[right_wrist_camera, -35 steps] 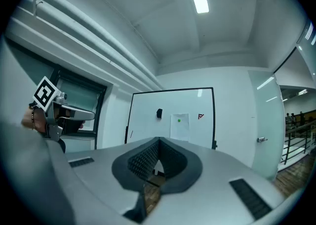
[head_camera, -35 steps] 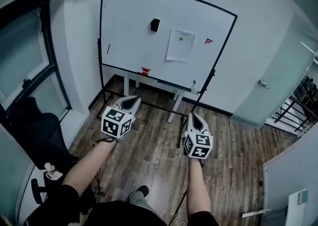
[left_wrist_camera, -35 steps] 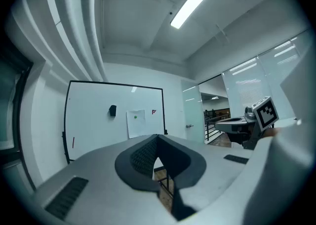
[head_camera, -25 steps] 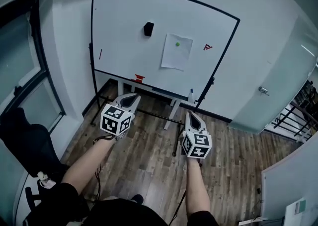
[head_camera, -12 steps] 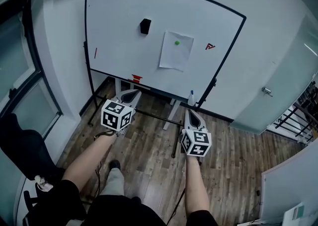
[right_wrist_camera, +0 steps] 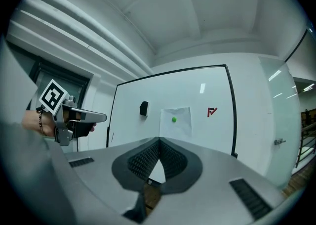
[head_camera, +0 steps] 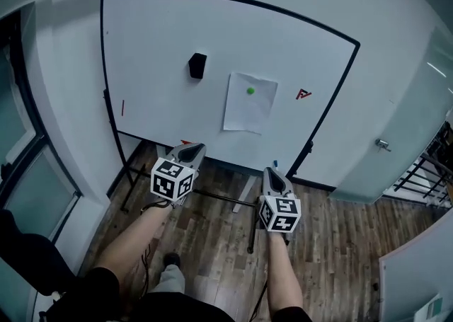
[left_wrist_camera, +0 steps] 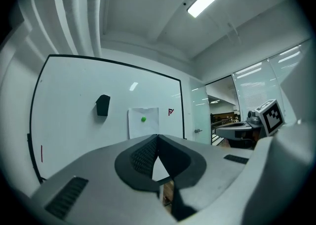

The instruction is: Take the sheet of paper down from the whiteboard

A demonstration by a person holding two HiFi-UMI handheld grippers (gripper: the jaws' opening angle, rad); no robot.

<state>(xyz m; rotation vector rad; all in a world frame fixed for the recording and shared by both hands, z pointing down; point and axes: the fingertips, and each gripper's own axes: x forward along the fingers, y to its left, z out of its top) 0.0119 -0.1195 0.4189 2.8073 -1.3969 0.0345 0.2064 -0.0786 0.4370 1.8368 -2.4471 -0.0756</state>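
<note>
A white sheet of paper (head_camera: 248, 107) hangs on the whiteboard (head_camera: 156, 30), pinned near its top by a small green magnet (head_camera: 250, 90). Both grippers are held level and point at the board, still well short of it. My left gripper (head_camera: 190, 149) is below and left of the sheet, with its jaws closed tip to tip and nothing between them. My right gripper (head_camera: 272, 172) is below the sheet's right side, also shut and empty. The left gripper view shows the paper (left_wrist_camera: 143, 126) just above the left gripper (left_wrist_camera: 158, 136). In the right gripper view the paper (right_wrist_camera: 176, 122) sits above the right gripper (right_wrist_camera: 159, 141).
A black eraser (head_camera: 197, 66) sticks to the board left of the sheet, and a red mark (head_camera: 303, 93) lies to its right. The board's stand legs (head_camera: 253, 232) reach onto the wood floor. A glass door with a handle (head_camera: 383, 145) is at right, a window (head_camera: 18, 172) at left.
The person has walked forward: the whiteboard and the sheet have grown larger and nearer. Both grippers have advanced toward the board together, staying shut and level.
</note>
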